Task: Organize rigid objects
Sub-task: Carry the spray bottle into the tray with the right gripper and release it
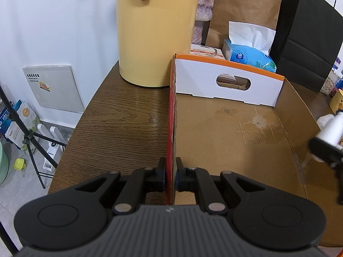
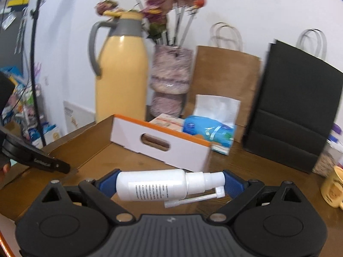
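Wooden table. Left gripper pinches cardboard box wall; right gripper clamps spray bottle lengthwise, its label blurred.

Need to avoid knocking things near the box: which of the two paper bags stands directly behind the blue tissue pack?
The brown paper bag; the blue tissue pack sits right in front of it. The black paper bag stands further right, beside the pack.
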Demonstrator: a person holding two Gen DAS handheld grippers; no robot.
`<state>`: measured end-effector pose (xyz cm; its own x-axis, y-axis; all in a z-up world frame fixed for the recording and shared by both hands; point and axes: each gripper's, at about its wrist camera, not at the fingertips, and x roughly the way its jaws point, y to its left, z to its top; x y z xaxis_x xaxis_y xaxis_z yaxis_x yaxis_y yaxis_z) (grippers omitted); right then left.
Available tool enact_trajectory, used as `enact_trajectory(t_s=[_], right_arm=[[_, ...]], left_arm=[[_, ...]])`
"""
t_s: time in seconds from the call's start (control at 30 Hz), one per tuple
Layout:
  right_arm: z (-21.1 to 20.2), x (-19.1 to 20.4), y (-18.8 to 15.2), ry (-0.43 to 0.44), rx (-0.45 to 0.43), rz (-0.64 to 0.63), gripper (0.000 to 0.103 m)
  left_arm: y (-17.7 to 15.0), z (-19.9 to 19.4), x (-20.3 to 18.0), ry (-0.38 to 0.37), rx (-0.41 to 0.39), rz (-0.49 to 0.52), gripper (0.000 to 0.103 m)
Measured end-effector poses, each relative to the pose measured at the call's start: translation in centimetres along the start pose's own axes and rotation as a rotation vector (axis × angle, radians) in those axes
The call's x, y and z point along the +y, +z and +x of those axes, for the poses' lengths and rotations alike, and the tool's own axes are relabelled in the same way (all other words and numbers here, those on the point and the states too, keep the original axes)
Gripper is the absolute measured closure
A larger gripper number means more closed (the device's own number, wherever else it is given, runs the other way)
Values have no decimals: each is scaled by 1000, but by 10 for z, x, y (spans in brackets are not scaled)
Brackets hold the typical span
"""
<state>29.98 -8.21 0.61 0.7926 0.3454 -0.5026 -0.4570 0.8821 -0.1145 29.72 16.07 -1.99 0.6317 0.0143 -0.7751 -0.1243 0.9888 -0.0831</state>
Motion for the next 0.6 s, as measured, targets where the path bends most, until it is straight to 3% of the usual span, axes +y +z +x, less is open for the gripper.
enact_trajectory(t_s=[0.33, 0.5, 0.6], right_arm=[[39, 22, 4, 2, 122, -94, 5], [39, 27, 5, 31, 123, -124, 5], [39, 29, 5, 32, 130, -137, 0]], left_arm=[[0, 0, 0, 1, 0, 1, 94], [0, 0, -1, 2, -1, 4, 94], [0, 0, 0, 1, -1, 3, 94]])
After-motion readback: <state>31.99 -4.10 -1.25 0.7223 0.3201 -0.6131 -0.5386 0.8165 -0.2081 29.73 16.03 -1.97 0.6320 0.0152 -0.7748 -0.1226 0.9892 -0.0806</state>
